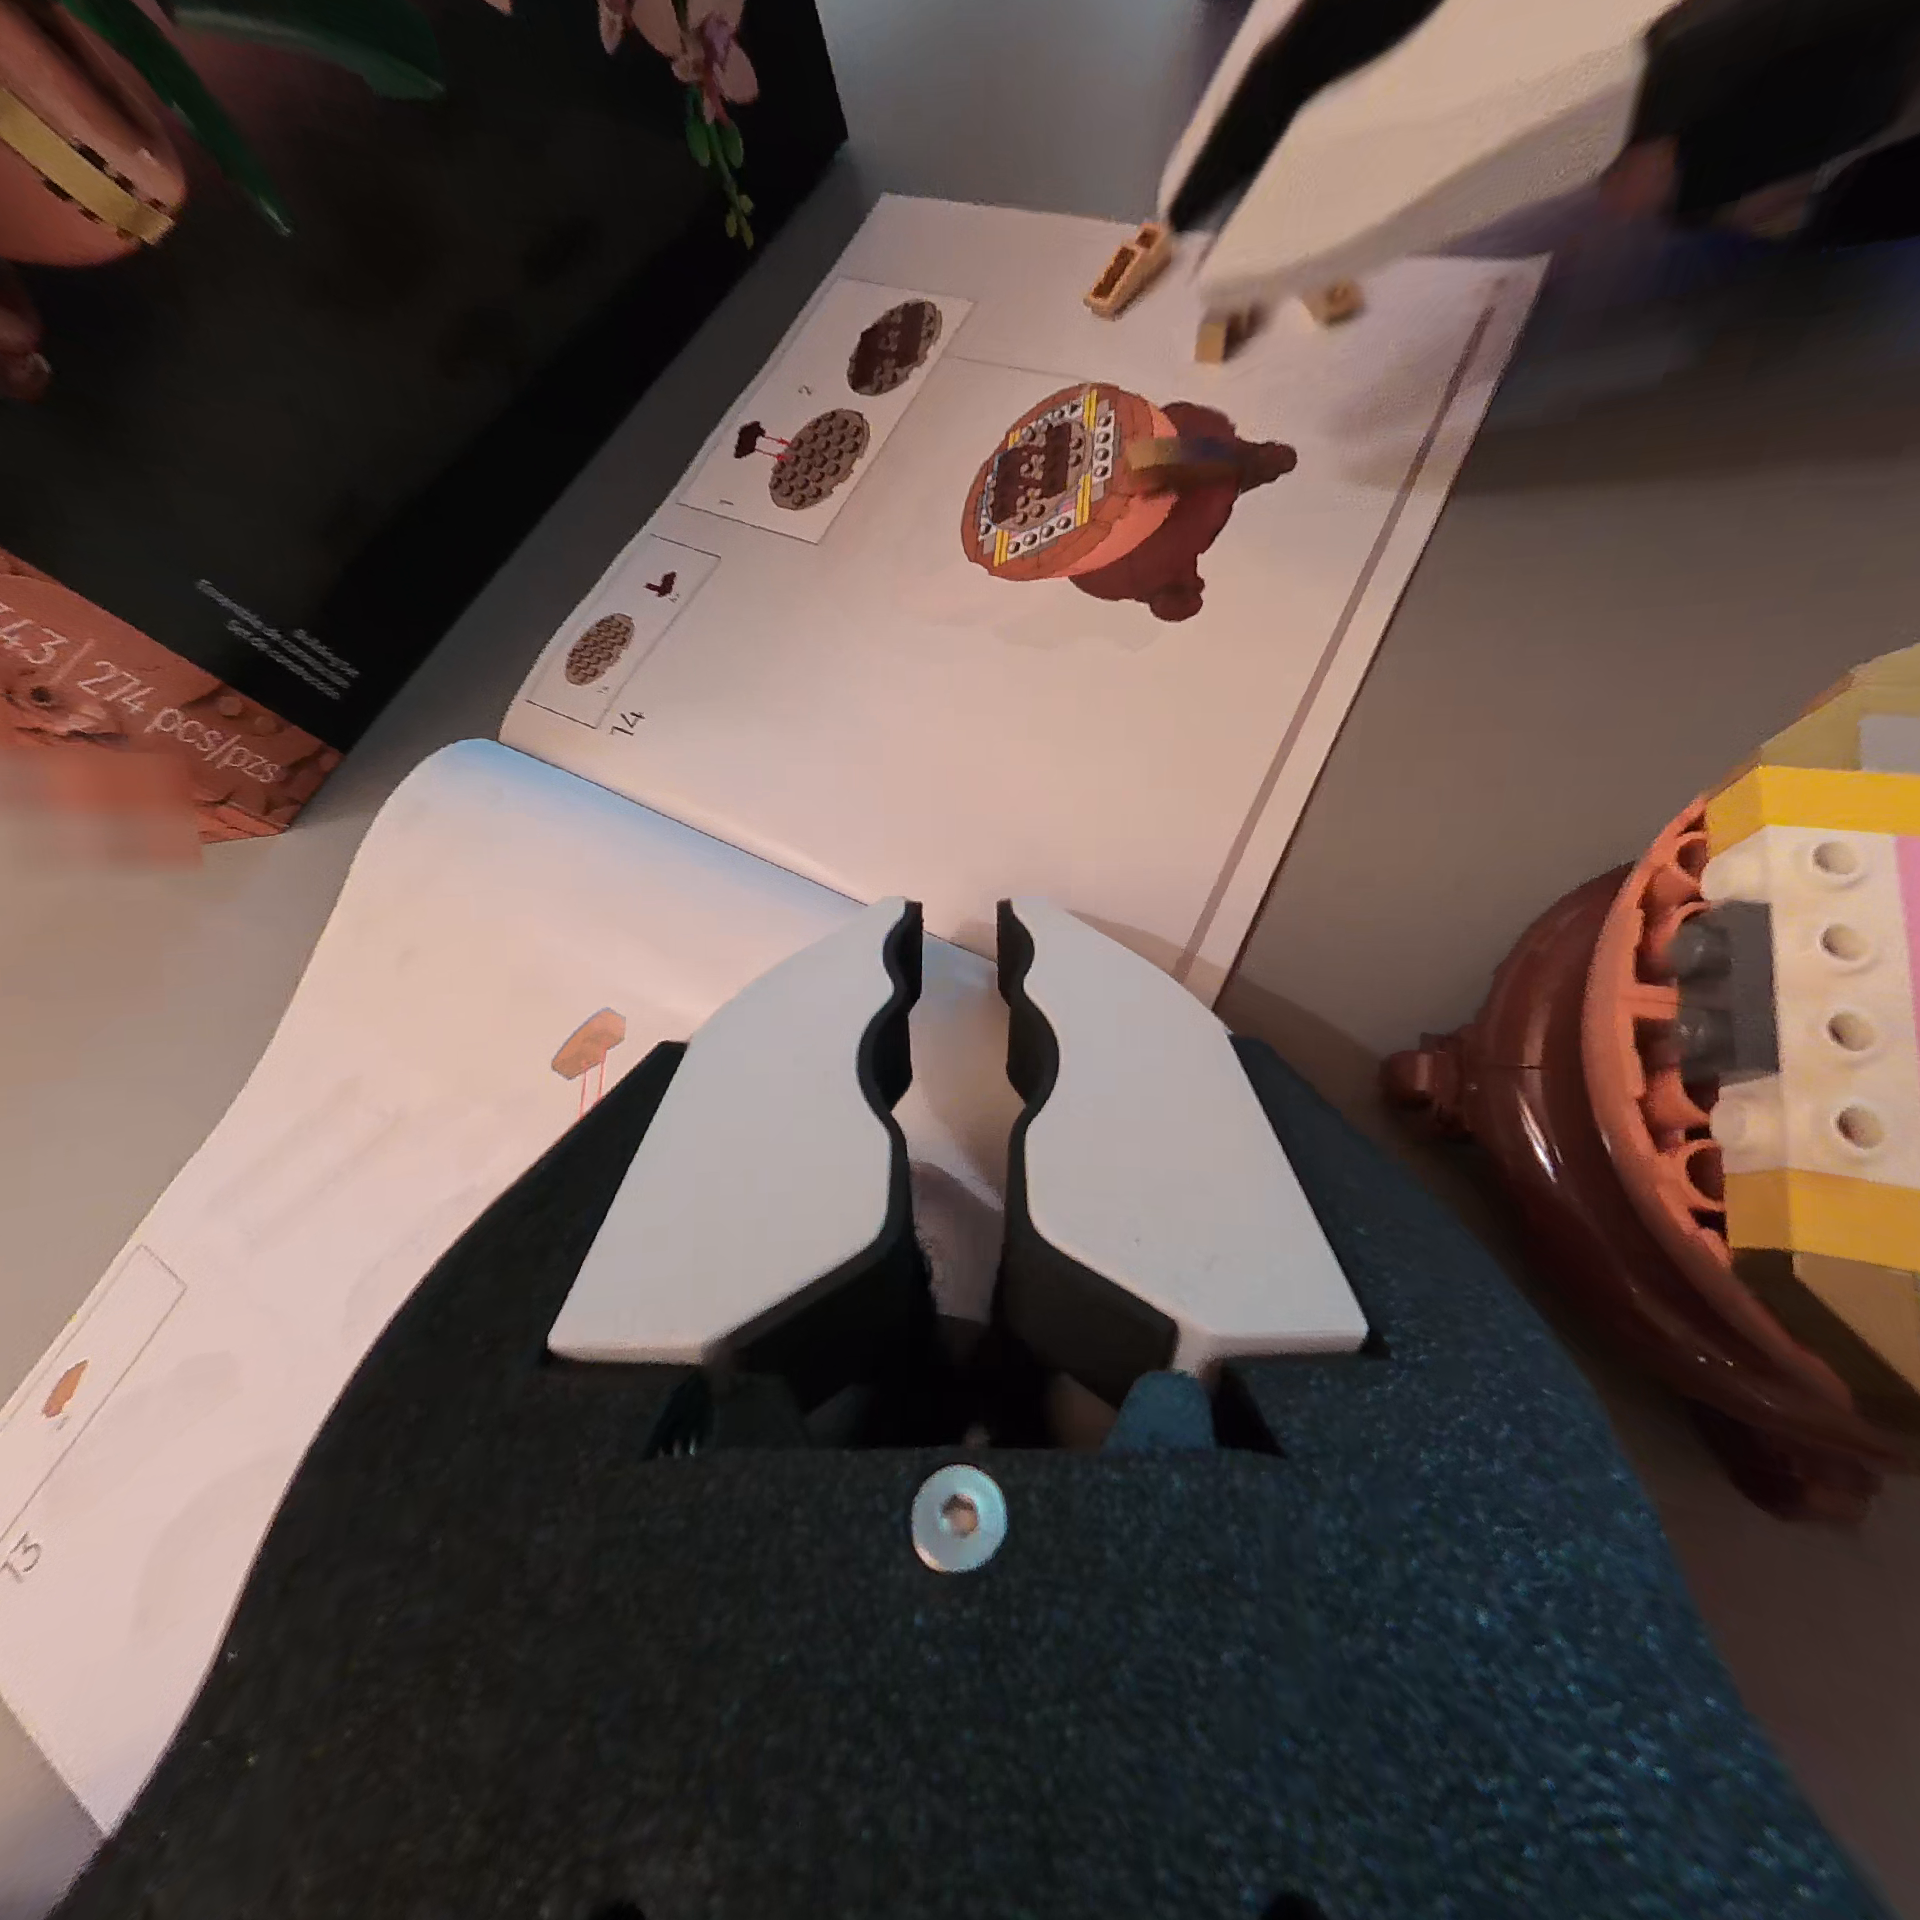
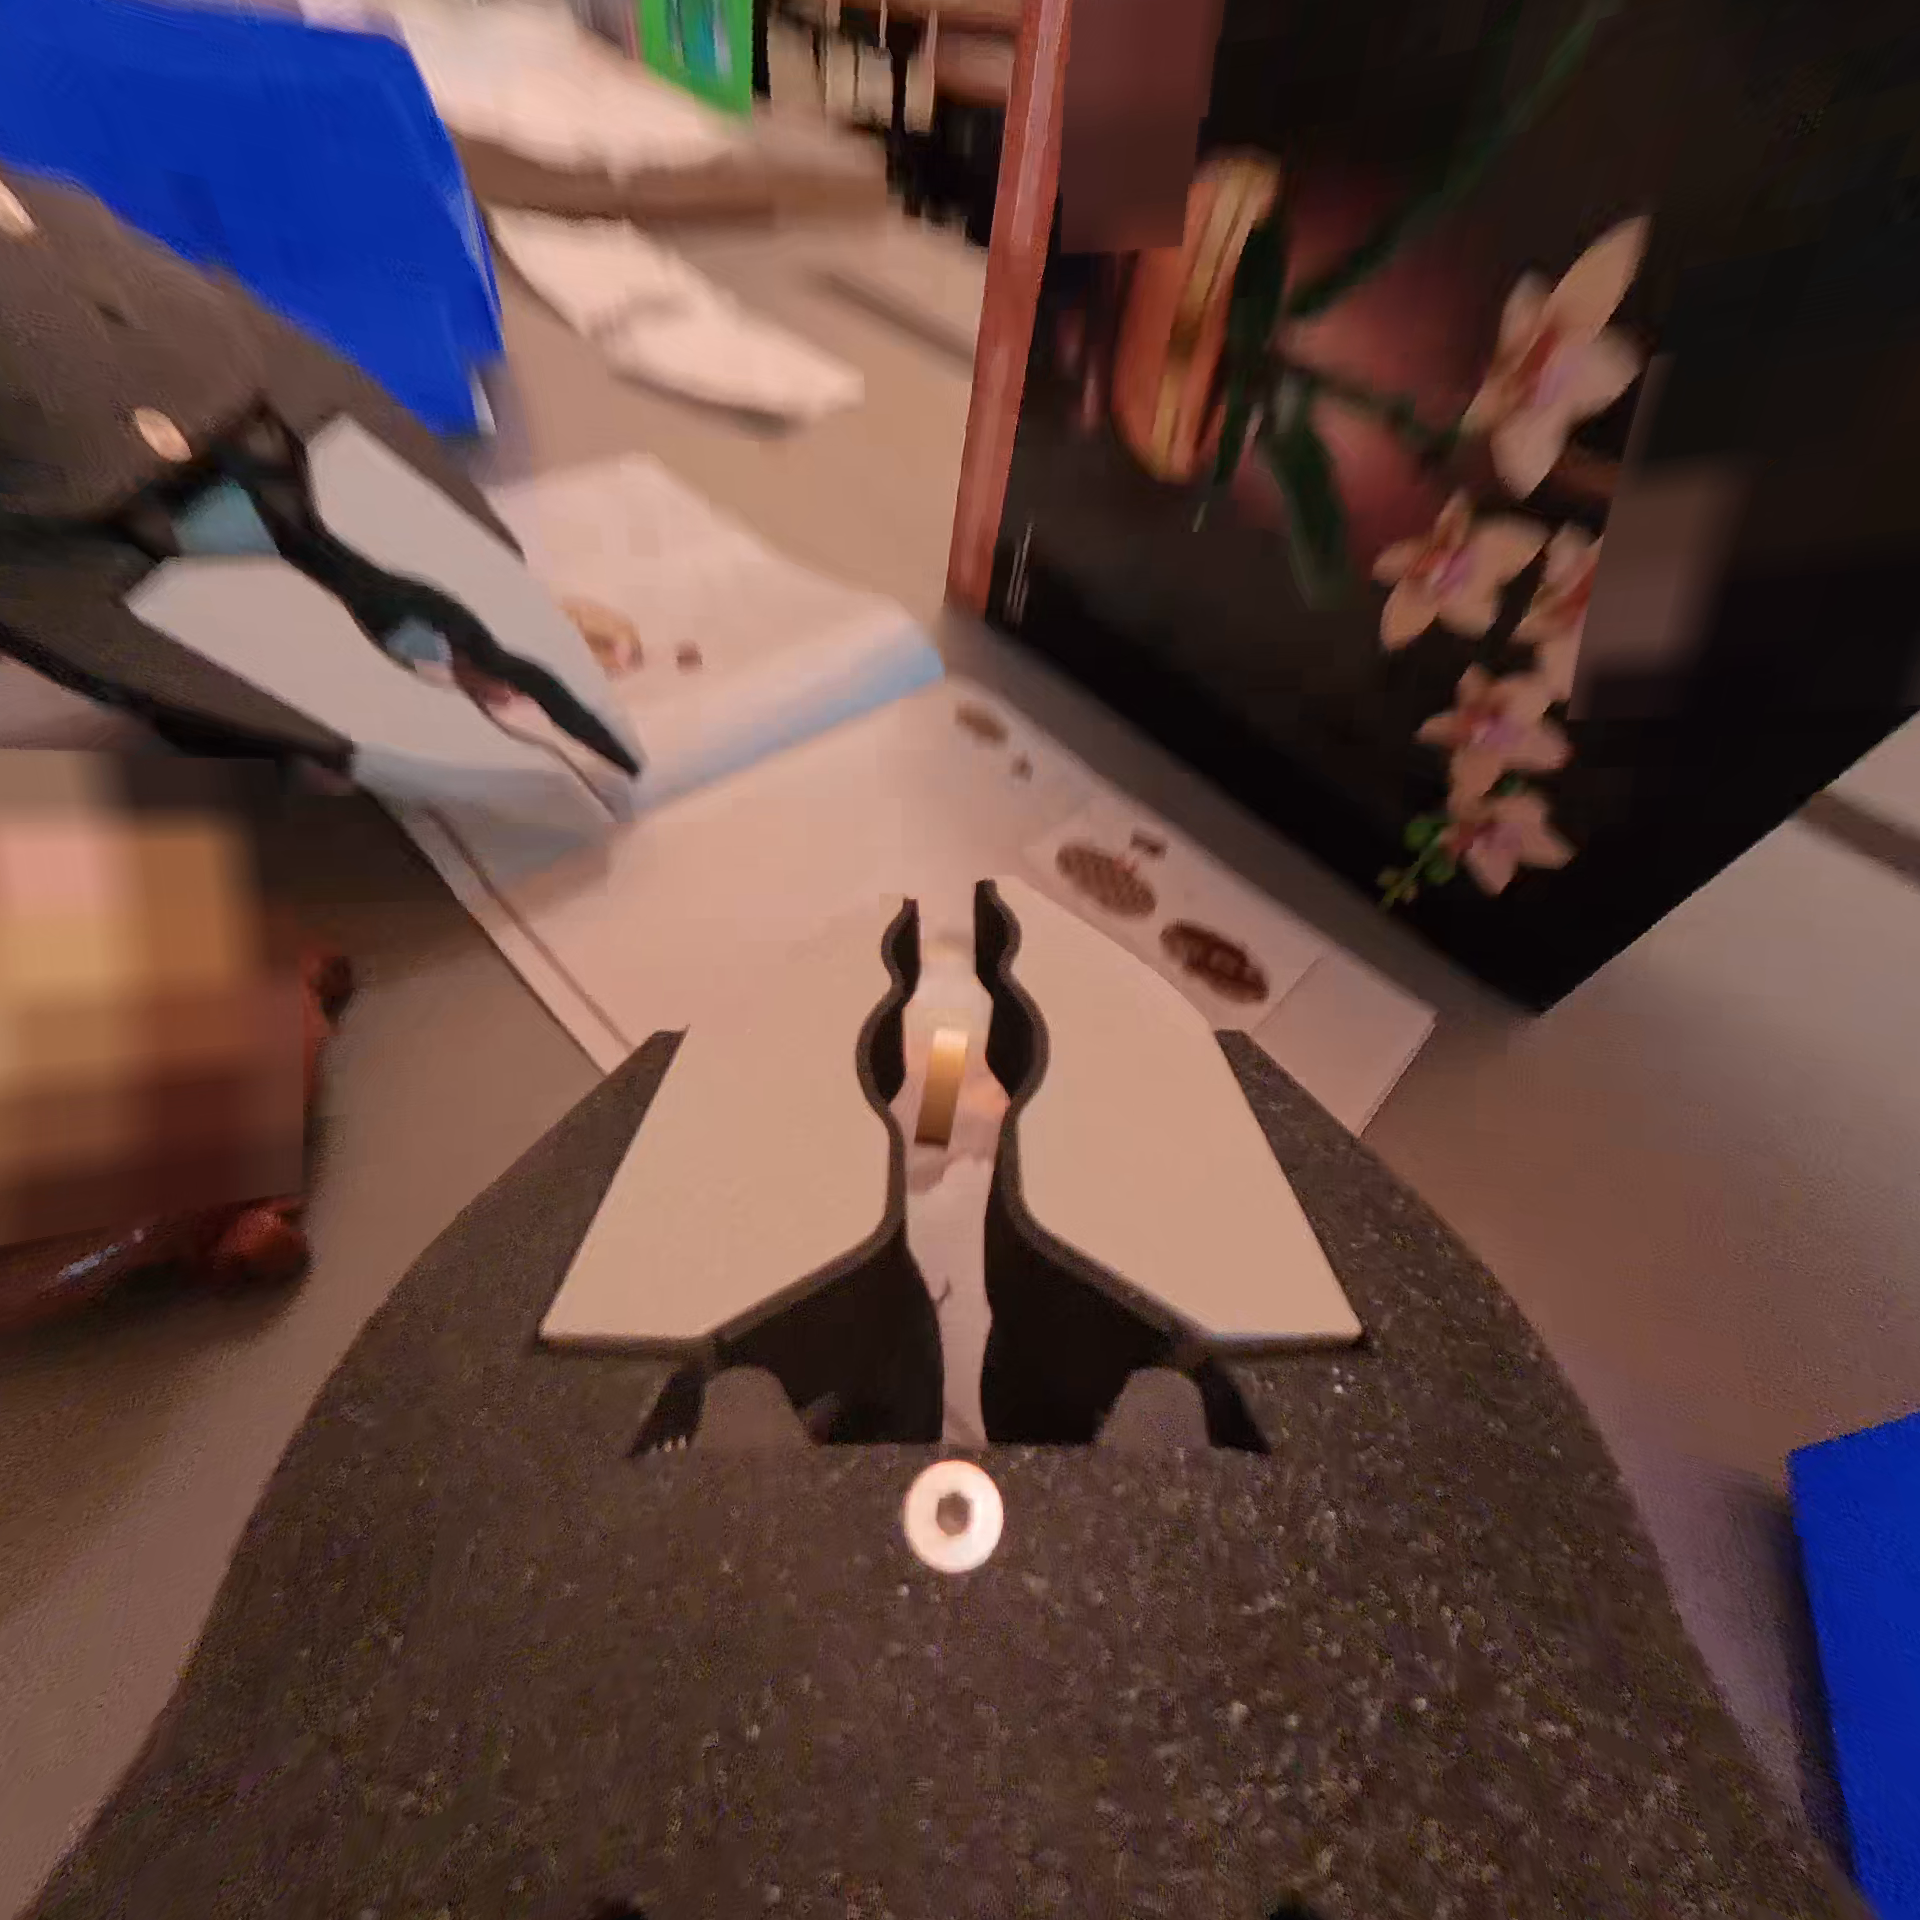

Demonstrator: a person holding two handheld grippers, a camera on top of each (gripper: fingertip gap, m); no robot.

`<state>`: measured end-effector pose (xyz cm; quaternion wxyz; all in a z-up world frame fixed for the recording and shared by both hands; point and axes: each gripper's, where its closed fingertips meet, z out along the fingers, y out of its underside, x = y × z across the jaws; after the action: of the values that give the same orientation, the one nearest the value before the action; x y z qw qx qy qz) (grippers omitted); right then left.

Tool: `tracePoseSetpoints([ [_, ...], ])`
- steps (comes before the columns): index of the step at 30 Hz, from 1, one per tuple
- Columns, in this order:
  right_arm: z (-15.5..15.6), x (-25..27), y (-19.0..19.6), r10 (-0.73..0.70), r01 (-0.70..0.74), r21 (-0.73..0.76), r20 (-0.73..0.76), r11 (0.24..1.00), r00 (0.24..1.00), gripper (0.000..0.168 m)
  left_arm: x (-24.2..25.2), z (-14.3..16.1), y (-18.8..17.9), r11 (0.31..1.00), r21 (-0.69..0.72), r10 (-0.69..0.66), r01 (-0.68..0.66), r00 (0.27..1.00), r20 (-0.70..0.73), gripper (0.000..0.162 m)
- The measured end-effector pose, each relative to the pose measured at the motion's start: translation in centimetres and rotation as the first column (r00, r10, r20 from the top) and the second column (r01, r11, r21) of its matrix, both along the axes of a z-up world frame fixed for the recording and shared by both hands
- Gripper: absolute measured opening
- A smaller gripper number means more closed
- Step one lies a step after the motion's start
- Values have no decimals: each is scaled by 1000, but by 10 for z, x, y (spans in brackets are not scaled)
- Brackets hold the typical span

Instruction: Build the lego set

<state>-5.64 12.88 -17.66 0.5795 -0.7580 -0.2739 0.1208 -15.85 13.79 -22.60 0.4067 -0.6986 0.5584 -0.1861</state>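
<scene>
My left gripper (image 1: 958, 914) hovers over the open instruction booklet (image 1: 935, 727). Its jaws are nearly together with a thin gap and nothing between them. The brown lego pot build (image 1: 1714, 1091), with white, yellow and grey bricks on top, stands to its right. My right gripper (image 2: 948, 904) is blurred and also has its jaws nearly together. It shows in the left wrist view (image 1: 1174, 223) above three small tan pieces (image 1: 1124, 268) at the booklet's far edge. One tan piece (image 2: 943, 1081) shows through its gap, apart from both pads.
The black set box (image 1: 364, 364) with flower pictures stands left of the booklet, and it fills the right of the right wrist view (image 2: 1403, 520). My left gripper appears at the left there (image 2: 613, 758). A blue object (image 2: 1860, 1662) lies at the lower right. Tip to tip, the grippers are about 12 cm apart. The tan piece (image 2: 943, 1081) is closer to my right gripper, around 6 cm from its tips; the left tips are 11 cm off. Seen from the left wrist view (image 1: 1174, 463) as well.
</scene>
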Motion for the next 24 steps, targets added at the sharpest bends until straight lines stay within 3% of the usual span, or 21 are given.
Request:
tracePoseSetpoints([
  [1, 11, 2, -1, -10, 12, 58, -30, 998, 999, 20, 0, 2, 1, 1000, 13, 7, -7, 1000, 13, 13],
  [4, 27, 22, 4, -141, 148, 123, -63, 981, 988, 94, -1, 20, 6, 996, 80, 23, -31, 995, 98, 18],
  [6, 28, 33, 7, -224, 231, 98, -73, 968, 972, 130, 1, 38, 4, 995, 100, 7, -25, 983, 183, 29],
  [8, 35, 43, 6, -274, 280, 150, -60, 948, 960, 142, 1, 54, 3, 995, 100, 1, -27, 967, 256, 53],
  [11, 53, 45, 1, -275, 301, 197, -148, 933, 950, 145, -6, 77, 7, 988, 121, 46, -91, 942, 332, 94],
  [15, 69, 31, -5, -191, 235, 96, -335, 967, 923, 145, -25, 99, 7, 973, 152, 104, -176, 914, 392, 127],
  [17, 88, 18, -14, -100, 164, 145, -373, 976, 923, 123, -37, 107, 3, 964, 161, 125, -211, 896, 427, 137],
  [20, 149, 2, -47, 157, 33, 492, -340, 870, 927, 26, -52, 123, -9, 955, 186, 109, -232, 854, 508, 128],
  [21, 167, 3, -56, 193, 41, 580, -337, 813, 922, 9, -56, 128, -13, 952, 195, 98, -237, 837, 539, 120],
  [24, 201, 10, -69, 233, 82, 688, -352, 721, 906, 0, -71, 148, -23, 933, 224, 70, -280, 755, 652, 89],
])
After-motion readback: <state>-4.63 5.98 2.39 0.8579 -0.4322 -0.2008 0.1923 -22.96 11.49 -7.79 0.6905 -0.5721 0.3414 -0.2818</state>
